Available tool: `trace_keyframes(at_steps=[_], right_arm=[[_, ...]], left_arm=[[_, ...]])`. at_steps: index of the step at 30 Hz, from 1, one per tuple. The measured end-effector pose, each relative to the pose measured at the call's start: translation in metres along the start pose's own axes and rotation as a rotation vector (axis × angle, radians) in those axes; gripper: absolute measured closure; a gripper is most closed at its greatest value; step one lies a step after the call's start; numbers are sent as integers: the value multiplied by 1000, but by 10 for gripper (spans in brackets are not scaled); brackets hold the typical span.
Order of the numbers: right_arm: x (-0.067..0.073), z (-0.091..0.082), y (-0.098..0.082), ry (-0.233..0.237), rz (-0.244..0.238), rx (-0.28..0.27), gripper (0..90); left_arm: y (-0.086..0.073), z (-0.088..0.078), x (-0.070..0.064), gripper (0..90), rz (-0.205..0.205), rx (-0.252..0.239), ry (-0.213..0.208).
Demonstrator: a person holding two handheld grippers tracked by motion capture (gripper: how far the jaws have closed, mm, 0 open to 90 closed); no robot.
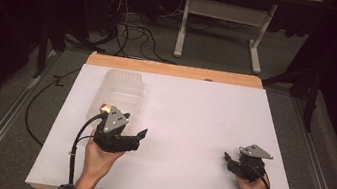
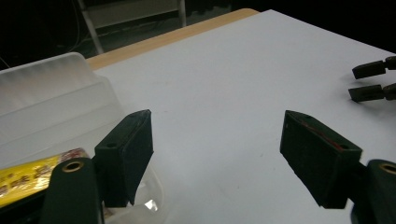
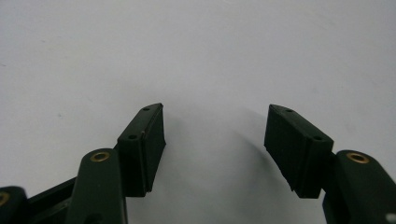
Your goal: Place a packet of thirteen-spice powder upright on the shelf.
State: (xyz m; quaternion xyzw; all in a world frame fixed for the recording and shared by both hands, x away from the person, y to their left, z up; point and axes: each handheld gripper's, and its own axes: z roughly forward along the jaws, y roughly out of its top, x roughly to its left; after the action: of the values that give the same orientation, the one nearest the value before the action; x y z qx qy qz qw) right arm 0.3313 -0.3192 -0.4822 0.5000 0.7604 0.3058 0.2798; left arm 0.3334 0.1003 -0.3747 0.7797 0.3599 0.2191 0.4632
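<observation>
The left gripper (image 1: 136, 136) sits just beside the near end of a clear plastic box (image 1: 119, 92), which lies at the left of the white tabletop (image 1: 191, 128). Its fingers (image 2: 126, 154) stand apart with nothing between them; in the left gripper view one finger is right next to the box's near corner, and the gap between the two looks out over bare tabletop. A yellow packet (image 2: 28, 177) shows through the box wall close to that finger, likely what the box is meant to hold. The hand seems placed there so it can turn in toward the box or its contents with a short move.

The right gripper (image 1: 228, 160) rests low at the right side, well apart from the box, fingers (image 3: 142, 149) spread and empty, apparently parked to leave the left side room to work.
</observation>
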Motion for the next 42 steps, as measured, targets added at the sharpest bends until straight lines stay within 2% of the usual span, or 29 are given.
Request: trace_keyframes(at_steps=[7,15,29,42], right_arm=[[0,0,0,0,0,0,386],[0,0,0,0,-2,-1,385],[0,0,0,0,2,1,385],[0,0,0,2,2,1,385]], left_arm=[[-2,10,-11,262,13,6,-47],[-5,21,-22,269,22,13,-74],[-19,48,-29,274,-25,22,-119],[-42,83,-34,271,-34,58,-108]])
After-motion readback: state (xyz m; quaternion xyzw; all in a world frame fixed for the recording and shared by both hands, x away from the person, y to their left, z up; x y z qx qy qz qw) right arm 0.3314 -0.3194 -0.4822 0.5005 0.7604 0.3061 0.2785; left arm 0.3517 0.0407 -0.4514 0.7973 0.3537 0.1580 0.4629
